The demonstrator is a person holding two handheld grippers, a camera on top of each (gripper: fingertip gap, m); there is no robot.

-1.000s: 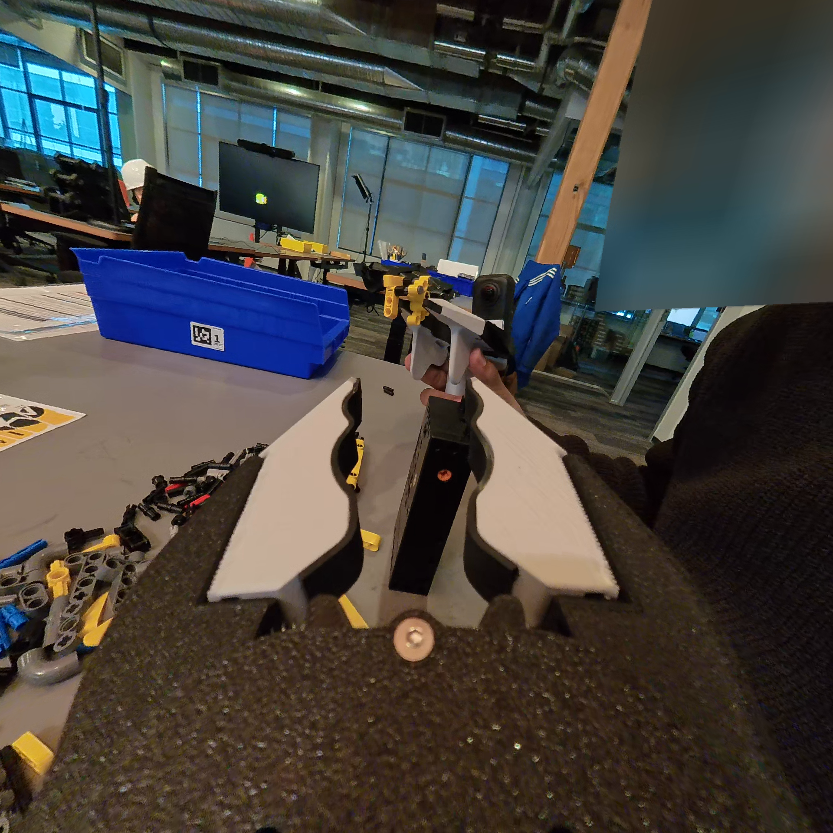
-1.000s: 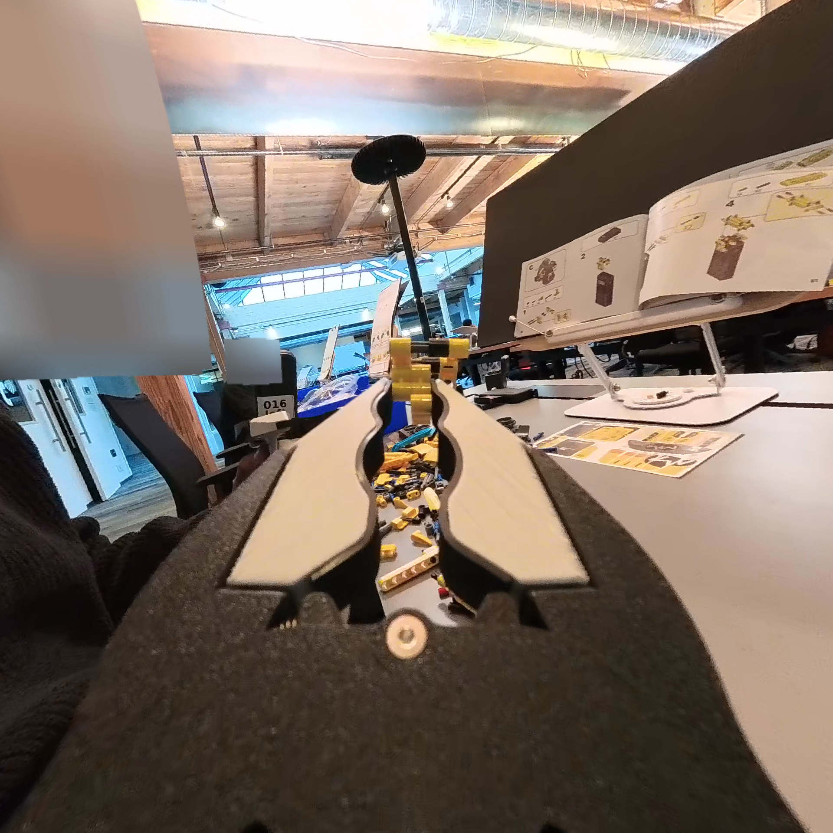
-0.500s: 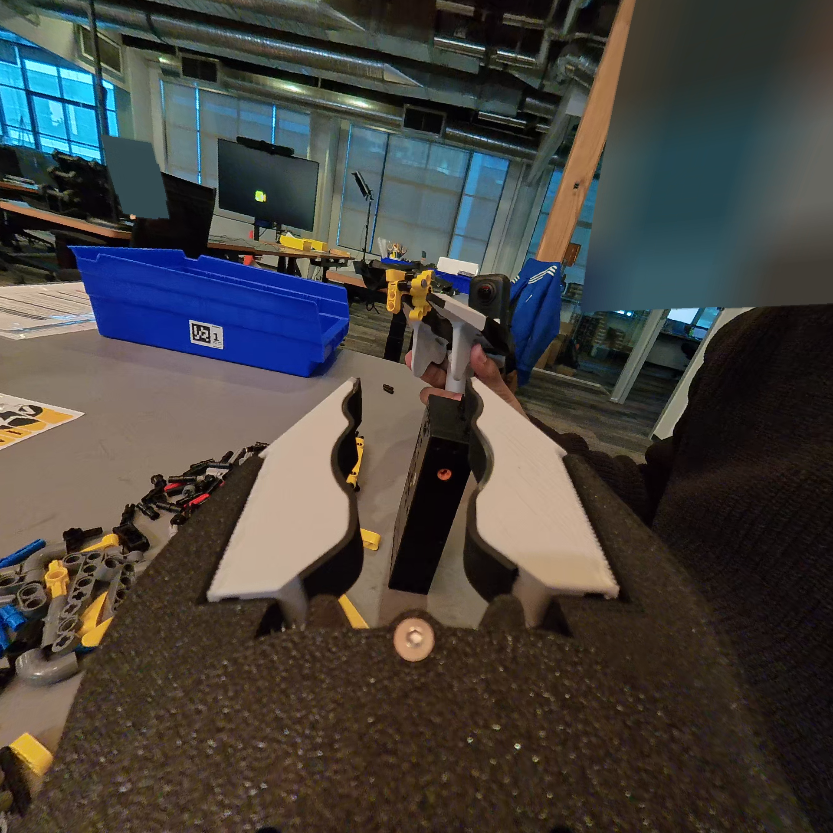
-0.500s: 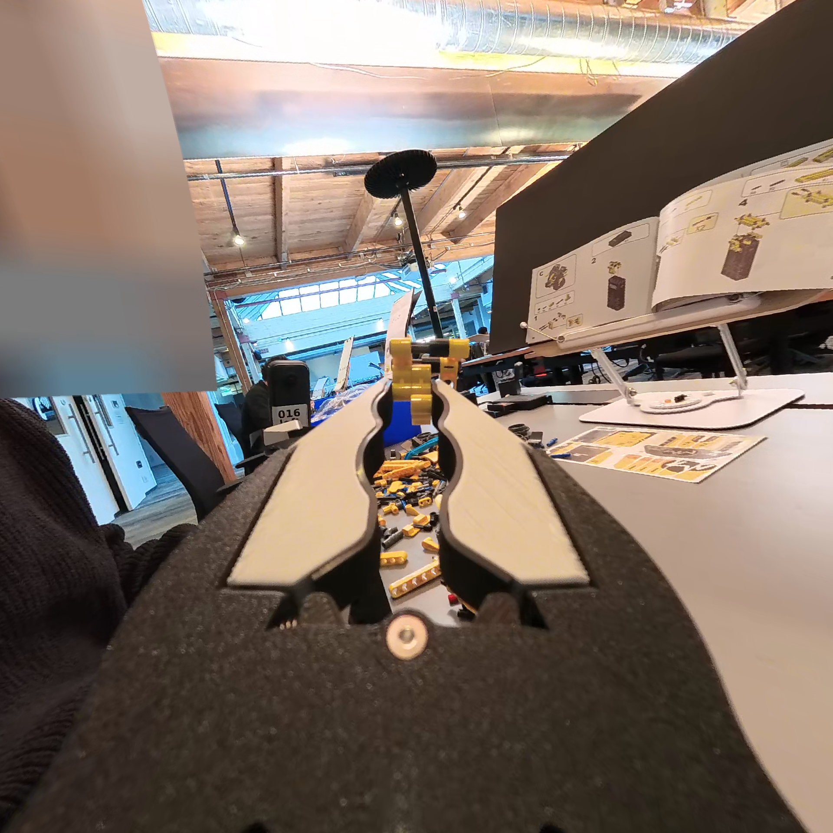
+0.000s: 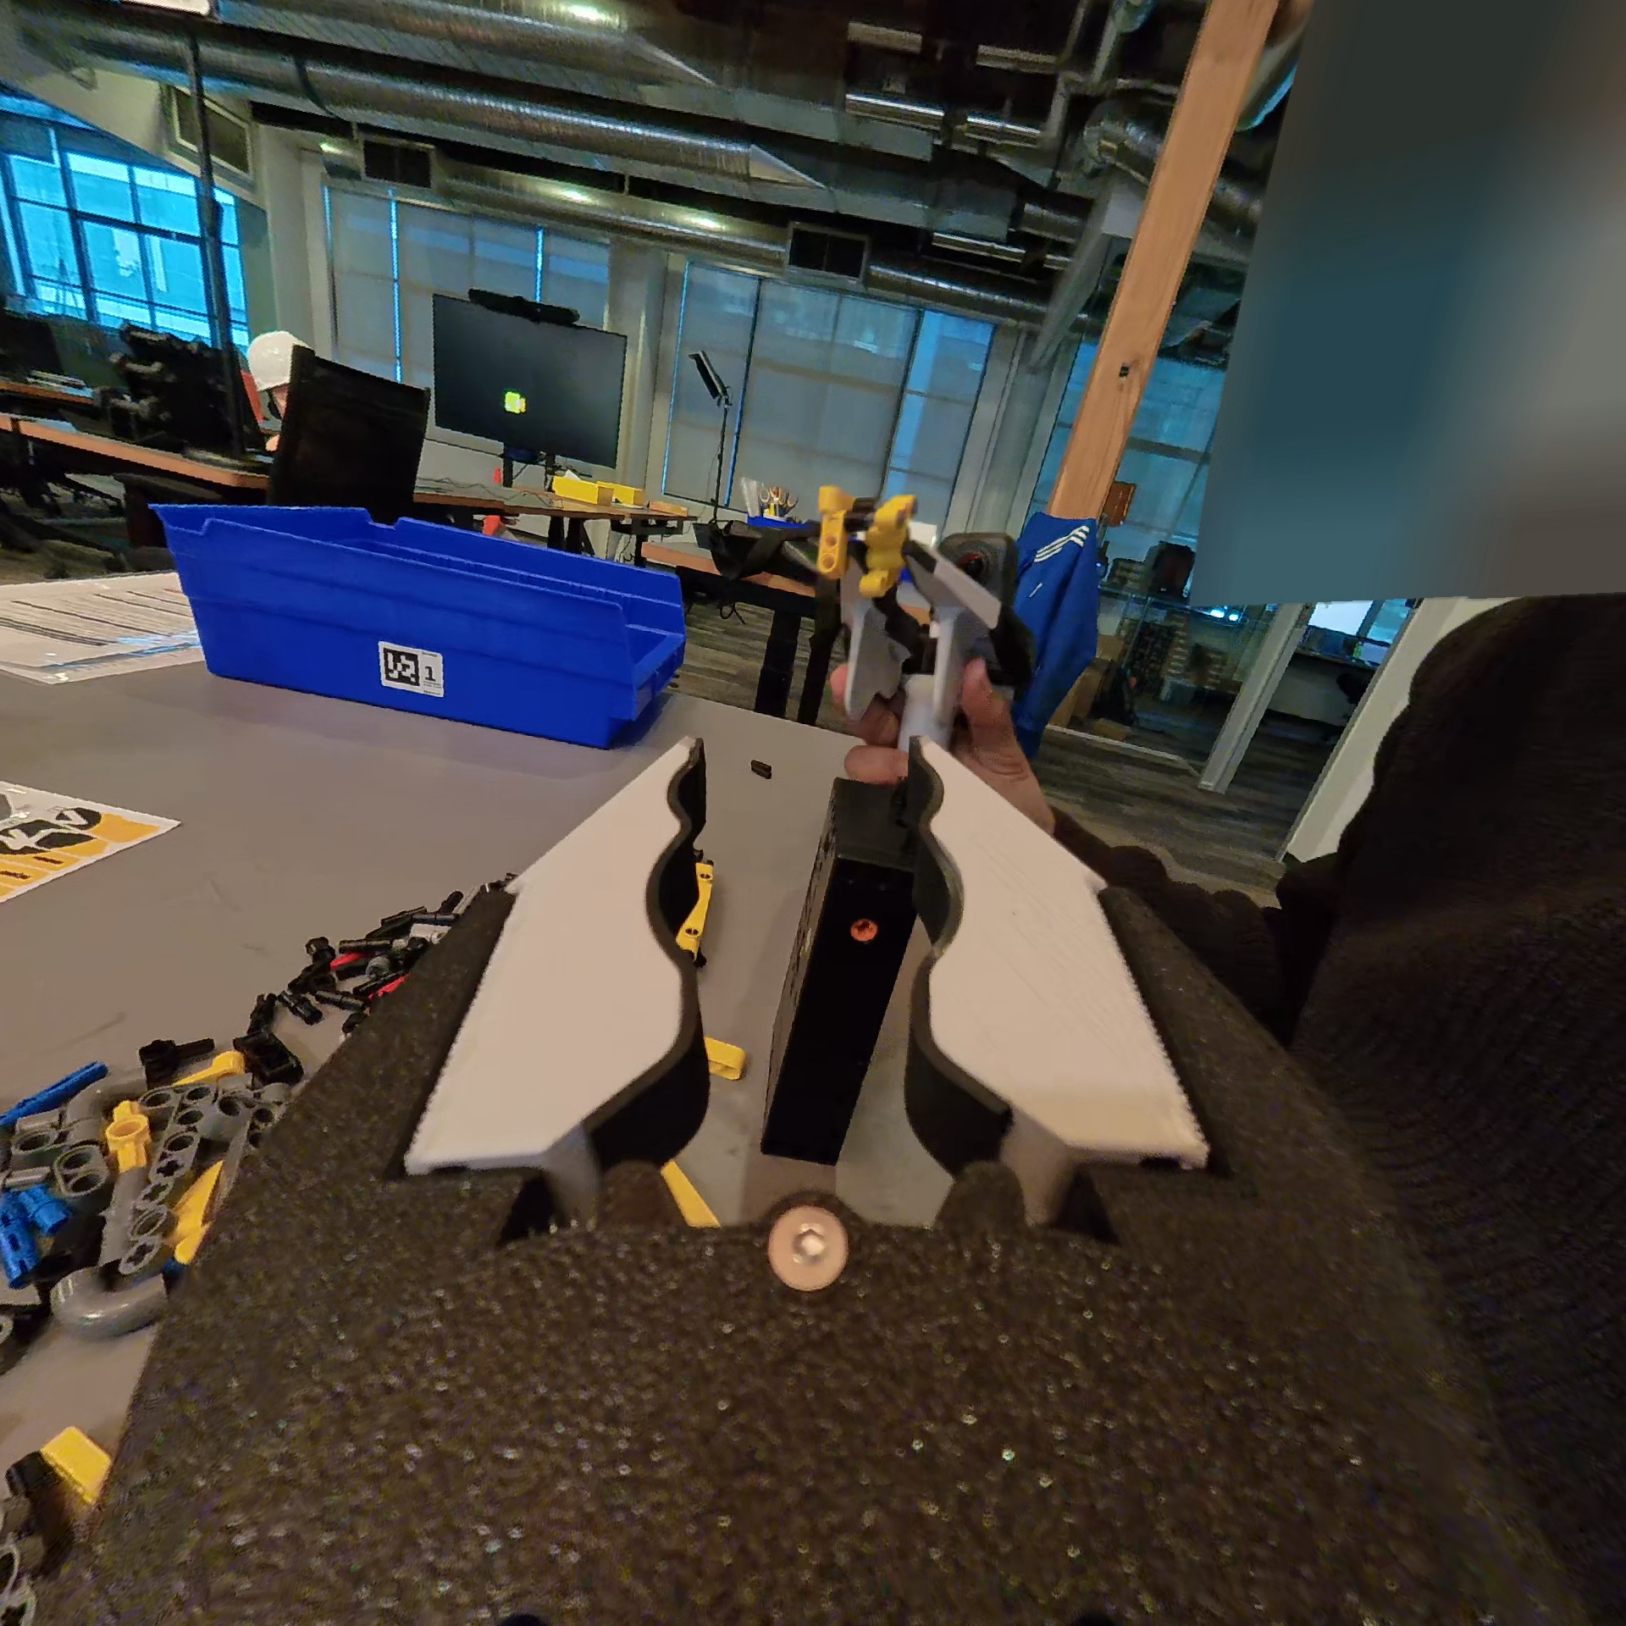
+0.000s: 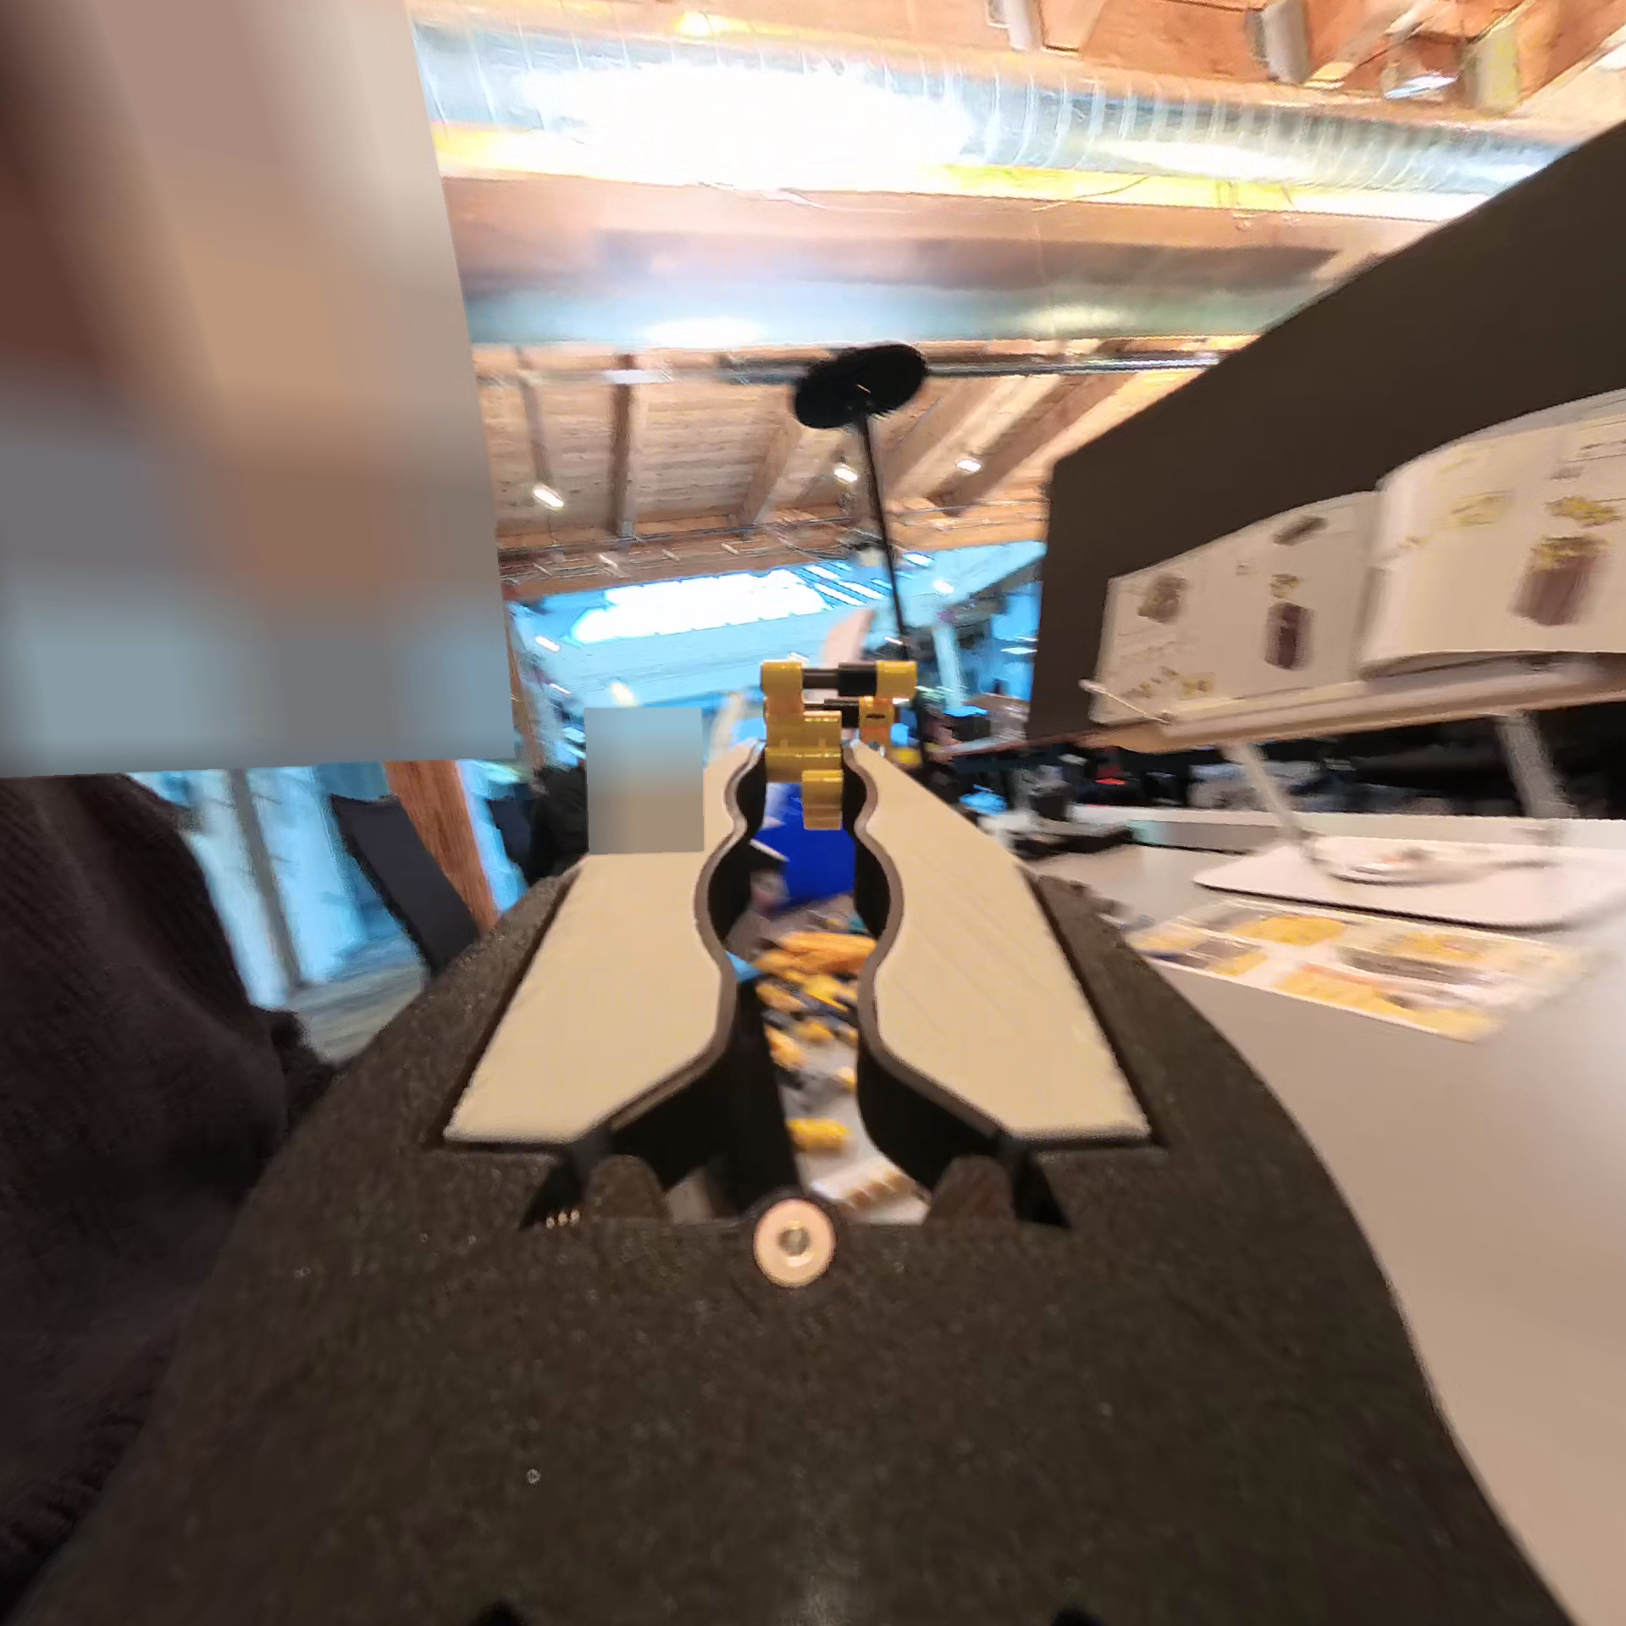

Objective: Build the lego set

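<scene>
My left gripper is open low over the grey table. A long black block lies between its fingers, against the right finger and clear of the left one. My right gripper is shut on a small yellow brick assembly. A thin black rod rises from the assembly to a black gear. In the left wrist view, the right gripper is raised beyond the table's far edge with the yellow assembly at its tips.
A blue bin stands at the back of the table. Loose building pieces lie to the left of my left gripper. An open instruction booklet sits on a stand at the right, with a leaflet before it. A dark sleeve fills the right side.
My right gripper has moved up and to the right with the yellow assembly, and its view is now blurred by motion. The left gripper and the black block have stayed put.
</scene>
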